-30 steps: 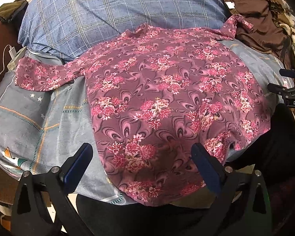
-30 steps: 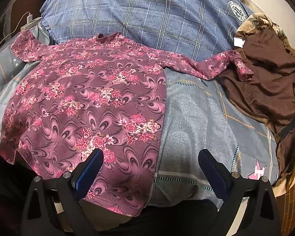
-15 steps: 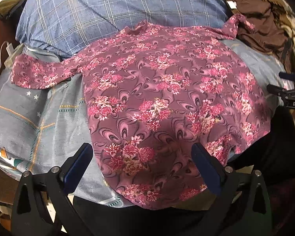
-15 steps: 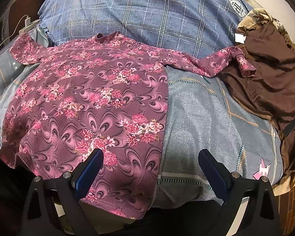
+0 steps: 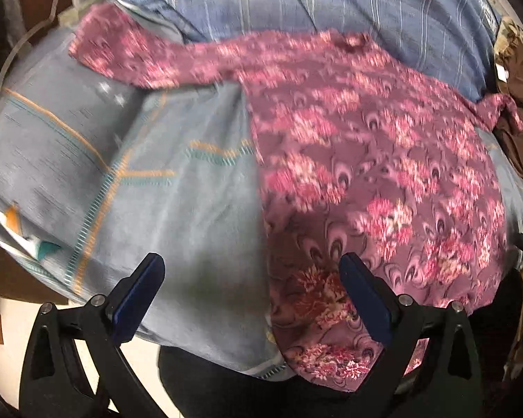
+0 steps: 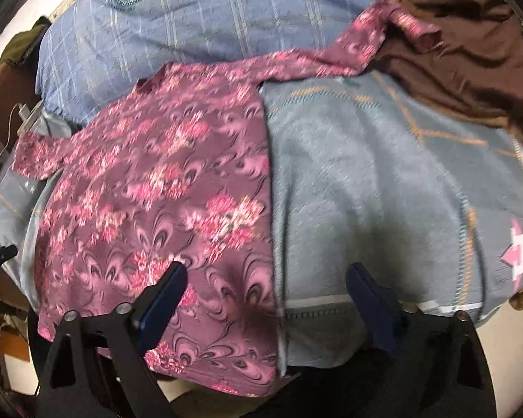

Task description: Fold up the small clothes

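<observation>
Two grippers hover over the floral top lying flat on the bedsheet: left gripper wide, right gripper closing (nothing pinched). Risk: either could catch sheet with hem, dragging both.

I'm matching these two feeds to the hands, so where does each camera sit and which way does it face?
Left wrist: on the left gripper, looking steeply down at the bed; its blue fingers straddle the floral top's near left edge.
Right wrist: on the right gripper, angled likewise; its closing fingers straddle the top's right edge, pressing nothing.
Shared: floral top, grey-blue bedsheet, plaid pillow, brown garment.
</observation>
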Action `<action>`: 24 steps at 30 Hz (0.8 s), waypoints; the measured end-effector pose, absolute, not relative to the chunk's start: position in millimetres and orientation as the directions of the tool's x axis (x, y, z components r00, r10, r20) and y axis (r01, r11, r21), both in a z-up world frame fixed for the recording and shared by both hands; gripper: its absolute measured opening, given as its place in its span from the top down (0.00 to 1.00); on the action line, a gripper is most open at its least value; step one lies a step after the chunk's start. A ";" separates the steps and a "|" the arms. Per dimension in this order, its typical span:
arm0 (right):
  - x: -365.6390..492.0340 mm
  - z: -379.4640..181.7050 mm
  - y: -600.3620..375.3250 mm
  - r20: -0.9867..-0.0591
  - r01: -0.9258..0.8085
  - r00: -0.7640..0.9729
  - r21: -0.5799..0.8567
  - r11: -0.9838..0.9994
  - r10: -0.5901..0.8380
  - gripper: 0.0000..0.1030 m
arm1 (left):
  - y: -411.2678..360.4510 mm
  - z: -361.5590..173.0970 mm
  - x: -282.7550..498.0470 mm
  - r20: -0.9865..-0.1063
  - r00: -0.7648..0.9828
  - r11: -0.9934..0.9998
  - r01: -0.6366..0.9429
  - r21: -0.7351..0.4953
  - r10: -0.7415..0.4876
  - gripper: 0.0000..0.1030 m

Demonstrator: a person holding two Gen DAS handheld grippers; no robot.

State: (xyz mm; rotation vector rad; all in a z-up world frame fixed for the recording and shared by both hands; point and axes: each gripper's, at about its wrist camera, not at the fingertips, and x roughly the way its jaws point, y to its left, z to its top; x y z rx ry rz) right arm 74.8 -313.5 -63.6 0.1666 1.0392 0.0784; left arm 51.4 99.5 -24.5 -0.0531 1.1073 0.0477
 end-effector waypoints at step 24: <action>75.9 -86.5 -295.9 -0.857 -0.115 0.491 0.115 0.987 0.157 0.93 | 79.9 -76.6 59.1 -0.956 0.293 0.997 -0.067 -0.035 -0.014 0.02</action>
